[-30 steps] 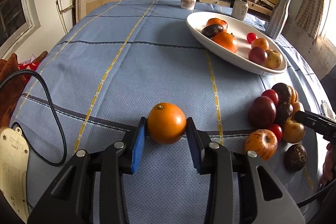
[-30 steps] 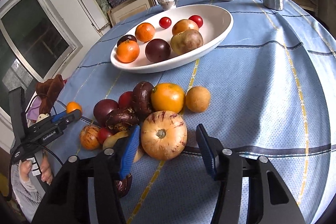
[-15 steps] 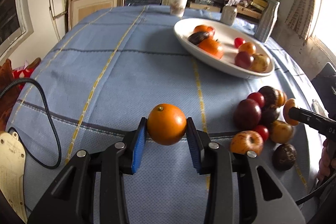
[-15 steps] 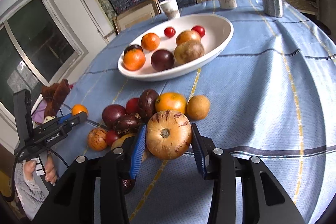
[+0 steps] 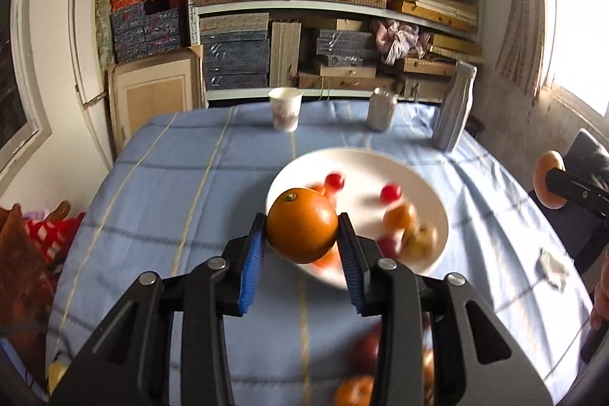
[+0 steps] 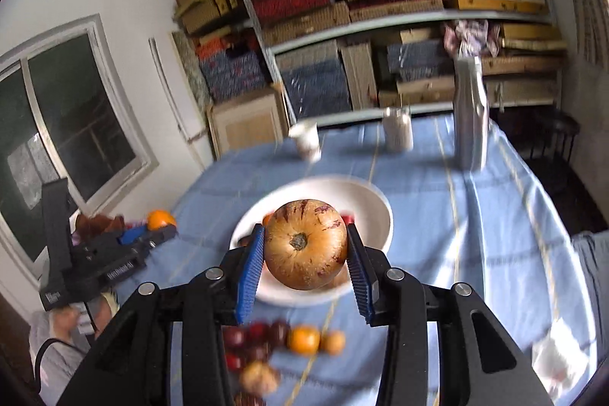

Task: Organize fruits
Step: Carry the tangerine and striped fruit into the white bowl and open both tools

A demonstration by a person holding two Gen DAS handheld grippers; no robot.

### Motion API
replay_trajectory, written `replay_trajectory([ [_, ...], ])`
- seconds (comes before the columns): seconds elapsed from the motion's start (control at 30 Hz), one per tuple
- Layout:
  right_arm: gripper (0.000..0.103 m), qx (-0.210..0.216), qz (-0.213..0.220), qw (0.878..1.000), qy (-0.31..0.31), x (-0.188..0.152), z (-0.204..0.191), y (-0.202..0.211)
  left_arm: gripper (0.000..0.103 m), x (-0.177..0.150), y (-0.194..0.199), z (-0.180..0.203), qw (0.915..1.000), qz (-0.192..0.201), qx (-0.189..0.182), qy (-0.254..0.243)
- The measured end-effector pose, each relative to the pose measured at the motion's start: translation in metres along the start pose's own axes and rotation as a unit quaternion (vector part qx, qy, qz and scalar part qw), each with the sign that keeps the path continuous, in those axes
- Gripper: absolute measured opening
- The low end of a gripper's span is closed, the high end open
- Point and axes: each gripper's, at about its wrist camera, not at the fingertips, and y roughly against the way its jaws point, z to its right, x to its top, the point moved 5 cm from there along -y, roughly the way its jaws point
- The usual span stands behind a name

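Note:
My left gripper point(image 5: 300, 234) is shut on a round orange point(image 5: 302, 230), held in the air in front of the white oval bowl point(image 5: 365, 155). The bowl holds several small red, orange and dark fruits, blurred. My right gripper point(image 6: 304, 248) is shut on a tan fruit with purple streaks point(image 6: 305, 244), also lifted before the bowl point(image 6: 377, 212). In the right wrist view the left gripper point(image 6: 152, 234) with its orange point(image 6: 160, 219) shows at the left. A pile of loose fruit point(image 6: 289, 341) lies on the blue tablecloth below both grippers.
A paper cup point(image 5: 285, 109), a can point(image 5: 381, 109) and a tall silver bottle point(image 5: 453, 105) stand at the table's far edge, before shelves stacked with boxes. A person's hand point(image 6: 72, 322) holds the left gripper. A dark chair point(image 6: 552, 136) stands at the right.
Both grippers rose from the table with their fruit and tilted up toward the bowl. The right jaws closed on the streaked fruit and lifted it out of the pile.

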Motion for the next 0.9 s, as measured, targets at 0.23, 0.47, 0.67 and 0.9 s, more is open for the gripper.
replay_trajectory([
  [0.23,0.042,-0.024,-0.019,0.999,-0.019,0.021,0.023,-0.072,0.036,0.007,-0.072,0.034,0.9992,-0.033,-0.007,-0.023],
  [0.47,0.042,-0.043,-0.09,0.994,-0.044,-0.012,0.049,-0.147,0.036,-0.01,-0.136,0.056,0.9962,-0.074,-0.013,-0.043],
  [0.67,0.044,-0.061,-0.119,0.99,-0.051,-0.03,0.061,-0.173,0.036,-0.019,-0.158,0.055,0.9943,-0.096,-0.021,-0.04],
  [0.9,0.052,-0.05,-0.085,0.994,-0.044,-0.02,0.049,-0.151,0.043,-0.011,-0.142,0.047,0.9962,-0.078,-0.025,-0.029],
])
